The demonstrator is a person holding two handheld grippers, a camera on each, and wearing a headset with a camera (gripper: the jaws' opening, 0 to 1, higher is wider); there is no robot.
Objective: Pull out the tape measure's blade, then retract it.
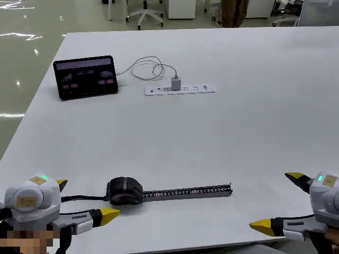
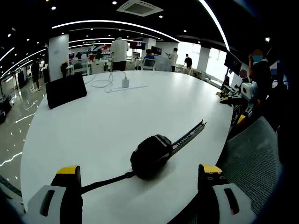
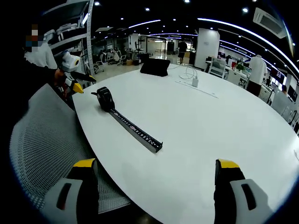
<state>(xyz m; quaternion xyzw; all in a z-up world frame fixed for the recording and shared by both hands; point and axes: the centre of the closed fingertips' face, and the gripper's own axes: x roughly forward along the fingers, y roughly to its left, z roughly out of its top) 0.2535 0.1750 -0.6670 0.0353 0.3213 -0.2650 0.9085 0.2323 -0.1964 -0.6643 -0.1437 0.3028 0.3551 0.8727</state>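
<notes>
On the counter (image 1: 212,137), by its front edge, the tape measure (image 1: 125,191) is laid, blade (image 1: 188,192) drawn out — flanked by left gripper (image 1: 87,199) and right gripper (image 1: 274,201), jaws apart and empty, likely awaiting retraction.

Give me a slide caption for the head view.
Tape measure, blade out, on the table between open left gripper and open right gripper.

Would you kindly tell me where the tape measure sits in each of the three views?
Head view: tape measure low, left of centre, blade pointing right.
Left gripper view: tape measure just below centre, blade pointing up-right.
Right gripper view: tape measure upper left, blade pointing down-right.
Shared landmark: the dark tablet standing beyond it.
</notes>
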